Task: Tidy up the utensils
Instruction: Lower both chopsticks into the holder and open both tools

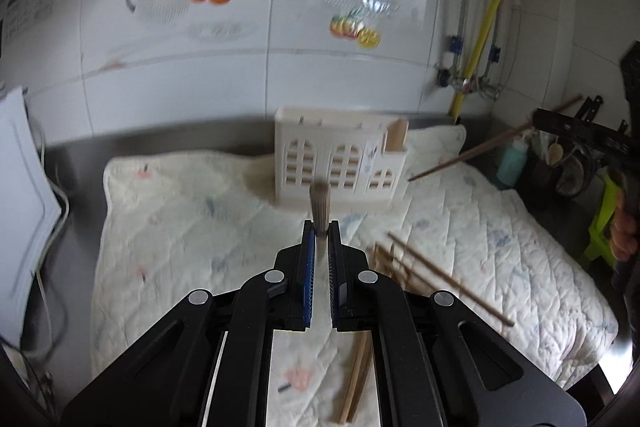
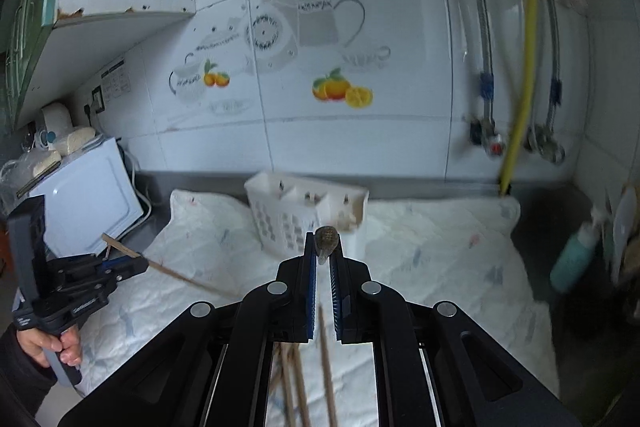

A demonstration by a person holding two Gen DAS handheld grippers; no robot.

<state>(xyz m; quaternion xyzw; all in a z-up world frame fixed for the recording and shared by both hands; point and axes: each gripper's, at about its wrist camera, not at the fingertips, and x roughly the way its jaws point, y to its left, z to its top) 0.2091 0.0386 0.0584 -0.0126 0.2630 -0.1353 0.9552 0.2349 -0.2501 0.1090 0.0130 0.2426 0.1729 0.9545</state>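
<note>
A cream utensil holder (image 1: 340,163) with arched cut-outs stands at the back of a quilted white mat (image 1: 180,227); it also shows in the right wrist view (image 2: 296,215). My left gripper (image 1: 320,231) is shut on a wooden chopstick (image 1: 319,199), seen end-on, held in front of the holder. My right gripper (image 2: 325,247) is shut on another chopstick (image 2: 325,241); in the left wrist view that chopstick (image 1: 480,147) slants towards the holder's right side. Several loose chopsticks (image 1: 440,279) lie on the mat.
A white microwave (image 2: 84,199) stands left of the mat. A teal bottle (image 2: 576,255) and dark clutter (image 1: 568,171) sit at the right. A yellow pipe (image 2: 520,107) and valves run down the tiled wall.
</note>
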